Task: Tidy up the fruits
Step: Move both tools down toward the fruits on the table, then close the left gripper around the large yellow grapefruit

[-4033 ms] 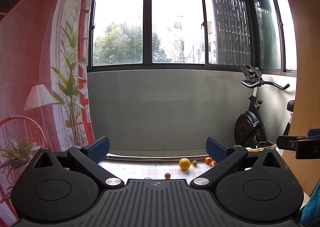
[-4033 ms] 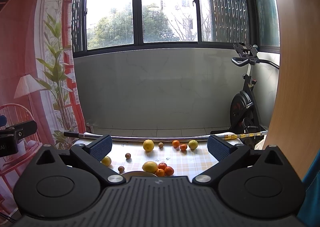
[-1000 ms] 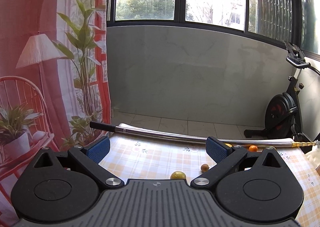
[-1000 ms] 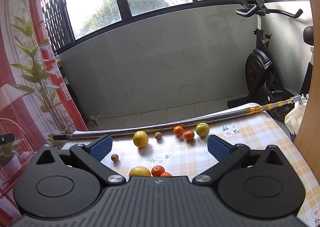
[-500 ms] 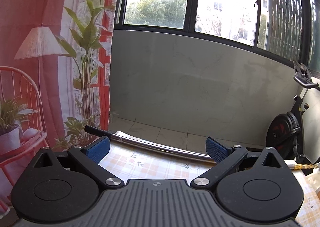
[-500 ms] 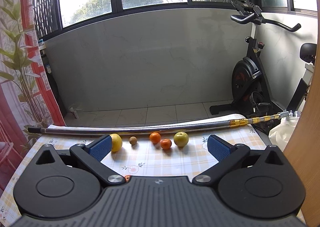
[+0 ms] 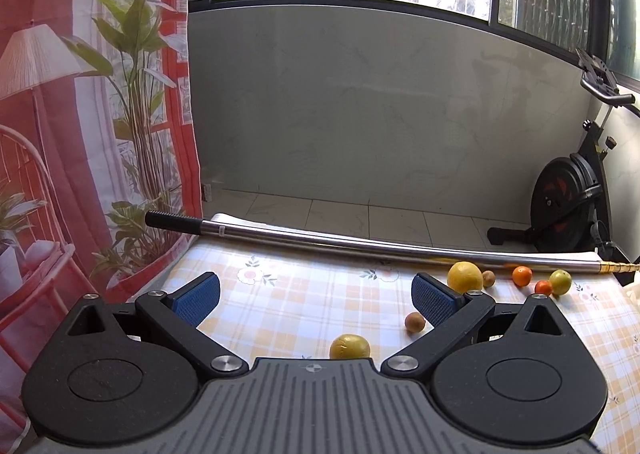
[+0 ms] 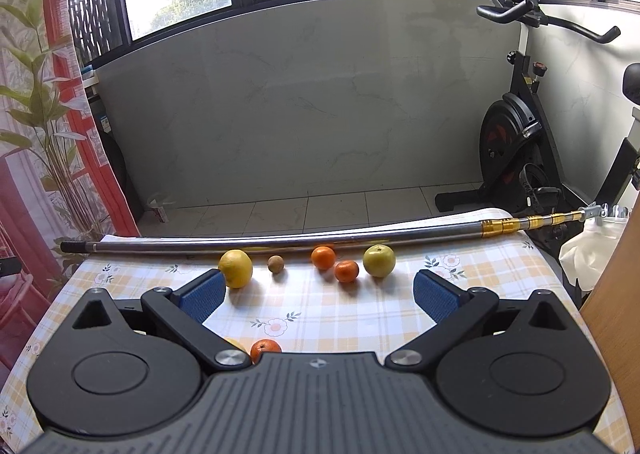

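Note:
Loose fruit lies on a checked tablecloth (image 8: 320, 306). At the back a large yellow citrus (image 8: 235, 268), a small brown fruit (image 8: 275, 264), two oranges (image 8: 323, 257) (image 8: 346, 271) and a green apple (image 8: 379, 260) lie in a row. A near orange (image 8: 265, 349) peeks over my right gripper's body. In the left wrist view a yellow fruit (image 7: 349, 346) and a small brown fruit (image 7: 414, 322) lie close, with the row (image 7: 465, 276) to the right. My left gripper (image 7: 316, 292) and right gripper (image 8: 318, 294) are both open and empty above the table.
A long metal pole (image 8: 280, 240) lies along the table's far edge, also in the left wrist view (image 7: 360, 244). An exercise bike (image 8: 516, 142) stands back right. A red printed curtain (image 7: 92, 114) hangs at the left. A wooden panel (image 8: 616, 294) is at the right.
Both grippers have tilted down toward the table. The left view swung right and the fruit came into sight. The right view moved closer to the back row.

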